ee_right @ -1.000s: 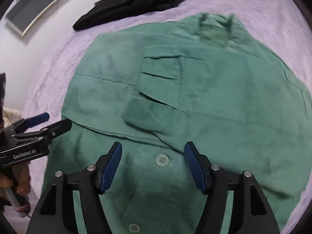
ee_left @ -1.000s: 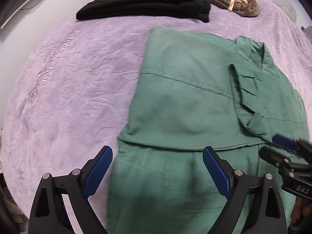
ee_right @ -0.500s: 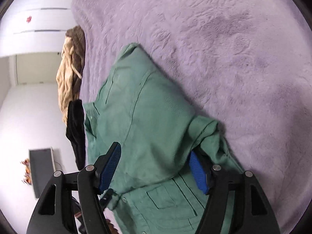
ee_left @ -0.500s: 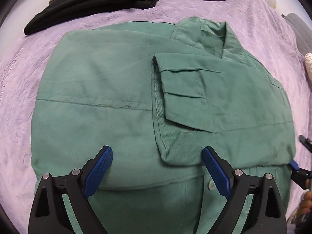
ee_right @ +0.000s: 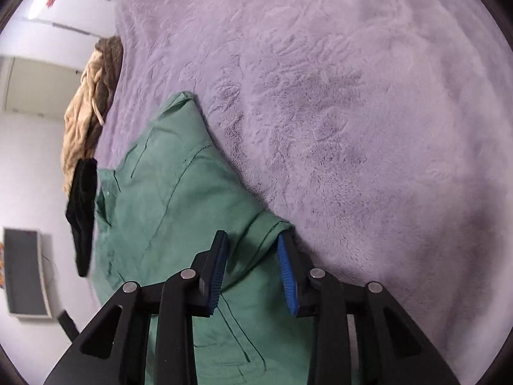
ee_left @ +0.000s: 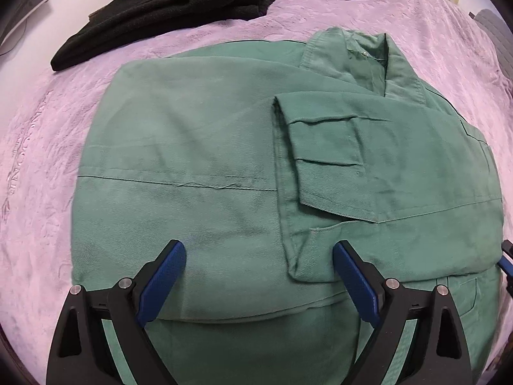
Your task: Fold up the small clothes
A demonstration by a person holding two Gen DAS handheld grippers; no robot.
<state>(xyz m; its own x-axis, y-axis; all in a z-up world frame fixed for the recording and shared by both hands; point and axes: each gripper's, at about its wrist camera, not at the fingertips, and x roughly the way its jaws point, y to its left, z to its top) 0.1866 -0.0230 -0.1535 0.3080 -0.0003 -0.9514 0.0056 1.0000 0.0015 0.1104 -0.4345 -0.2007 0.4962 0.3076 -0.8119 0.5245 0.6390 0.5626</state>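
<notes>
From the left wrist, your left gripper (ee_left: 258,276) hangs wide open and empty over the green shirt (ee_left: 208,166), which lies on the purple blanket (ee_left: 41,166) with sleeves folded in. It looks like soft, light twill: limp, not slippery.

From the right wrist, your right gripper (ee_right: 251,269) is closing around the shirt's bunched side edge (ee_right: 266,227); take hold at seams and hems.

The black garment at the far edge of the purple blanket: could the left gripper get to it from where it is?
Probably yes. The left gripper hangs open over the green shirt, and only flat shirt and bare purple blanket lie before the black garment; it would need a long forward reach.
</notes>
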